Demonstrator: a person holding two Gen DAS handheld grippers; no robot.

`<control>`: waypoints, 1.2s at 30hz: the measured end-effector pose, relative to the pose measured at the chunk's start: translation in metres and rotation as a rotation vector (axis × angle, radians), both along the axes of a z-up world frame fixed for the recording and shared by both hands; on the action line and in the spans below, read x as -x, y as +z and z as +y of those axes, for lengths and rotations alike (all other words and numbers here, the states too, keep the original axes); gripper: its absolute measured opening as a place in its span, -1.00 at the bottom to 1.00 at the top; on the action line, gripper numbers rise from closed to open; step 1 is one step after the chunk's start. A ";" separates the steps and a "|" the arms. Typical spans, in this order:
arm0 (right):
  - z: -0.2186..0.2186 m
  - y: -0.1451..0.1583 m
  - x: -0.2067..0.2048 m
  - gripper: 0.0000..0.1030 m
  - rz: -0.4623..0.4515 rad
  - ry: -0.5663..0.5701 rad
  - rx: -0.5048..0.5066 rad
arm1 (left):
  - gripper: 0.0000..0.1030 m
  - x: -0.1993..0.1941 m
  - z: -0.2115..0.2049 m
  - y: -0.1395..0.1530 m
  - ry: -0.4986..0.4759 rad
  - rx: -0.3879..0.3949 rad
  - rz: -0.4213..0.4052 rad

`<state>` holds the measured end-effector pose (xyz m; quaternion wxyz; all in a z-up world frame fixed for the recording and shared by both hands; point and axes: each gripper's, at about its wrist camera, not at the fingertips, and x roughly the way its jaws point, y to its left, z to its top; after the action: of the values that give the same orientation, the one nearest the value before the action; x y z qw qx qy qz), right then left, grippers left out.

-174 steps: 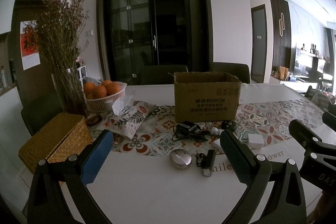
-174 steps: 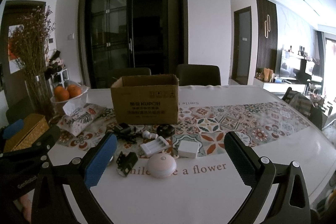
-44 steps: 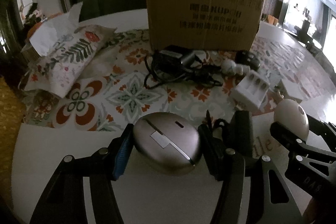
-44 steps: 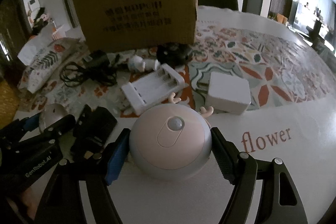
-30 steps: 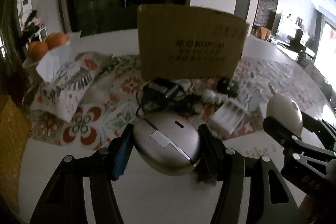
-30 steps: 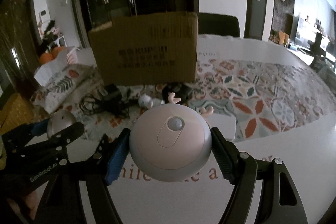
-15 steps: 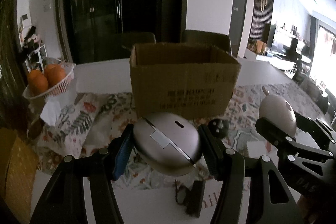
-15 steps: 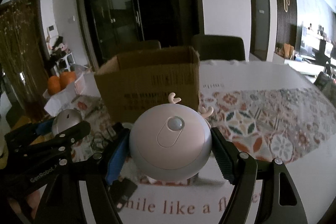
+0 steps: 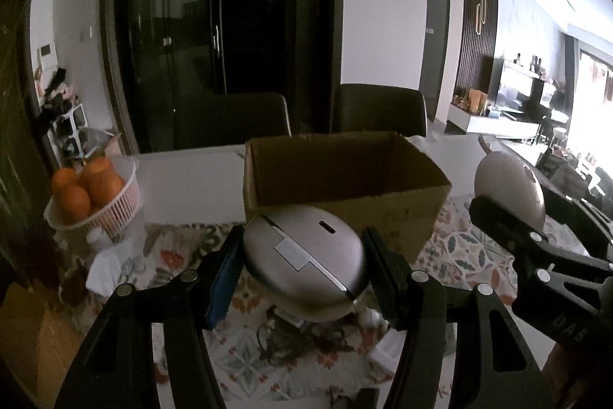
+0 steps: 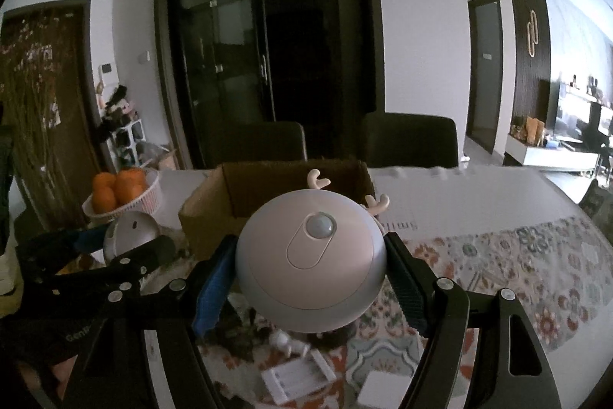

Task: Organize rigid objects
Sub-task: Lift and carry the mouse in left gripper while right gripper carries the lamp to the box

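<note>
Both grippers hold loads just short of the open cardboard box [image 9: 345, 175]: left gripper [image 9: 304, 265] clamps a silver mouse [image 9: 304, 261], right gripper [image 10: 308, 276] clamps a round antlered light [image 10: 310, 255], box ahead and below.

Both views are dim and underexposed, with heavy fisheye bending and black vignetting at the corners; daylight enters from the right, where the windows [image 9: 590, 94] blow out to white glare. The dark doors [image 10: 264, 56] swallow detail; the surface [image 10: 479, 194] looks slightly smeared and soft.
</note>
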<state>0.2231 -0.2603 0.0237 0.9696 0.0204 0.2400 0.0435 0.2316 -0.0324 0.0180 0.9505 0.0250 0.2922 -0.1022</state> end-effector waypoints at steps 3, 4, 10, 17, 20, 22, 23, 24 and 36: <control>-0.001 0.007 -0.012 0.46 -0.013 0.000 0.005 | 0.17 -0.010 -0.002 0.007 0.003 -0.010 -0.007; -0.001 0.008 -0.015 0.46 -0.015 0.002 0.004 | 0.17 -0.013 -0.003 0.009 0.004 -0.011 -0.008; -0.004 0.013 -0.038 0.46 -0.007 0.009 -0.004 | 0.17 -0.037 -0.006 0.018 0.018 -0.022 -0.025; -0.007 0.014 -0.065 0.46 0.013 0.015 0.000 | 0.17 -0.063 -0.010 0.018 0.026 -0.047 -0.022; -0.009 0.012 -0.079 0.46 0.031 0.017 0.008 | 0.17 -0.075 -0.012 0.015 0.027 -0.051 -0.007; -0.010 0.010 -0.087 0.46 0.043 0.023 0.011 | 0.17 -0.084 -0.012 0.012 0.024 -0.054 0.004; -0.011 0.009 -0.091 0.46 0.049 0.022 0.012 | 0.17 -0.089 -0.013 0.011 0.024 -0.056 0.012; -0.011 0.009 -0.094 0.46 0.054 0.022 0.013 | 0.17 -0.093 -0.013 0.009 0.023 -0.058 0.018; -0.015 -0.013 -0.132 0.46 0.152 0.034 0.041 | 0.17 -0.130 -0.020 -0.021 0.022 -0.088 0.102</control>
<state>0.3551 -0.2752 0.0105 0.9479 -0.0004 0.3140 0.0532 0.3612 -0.0526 -0.0030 0.9335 0.0581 0.3448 -0.0800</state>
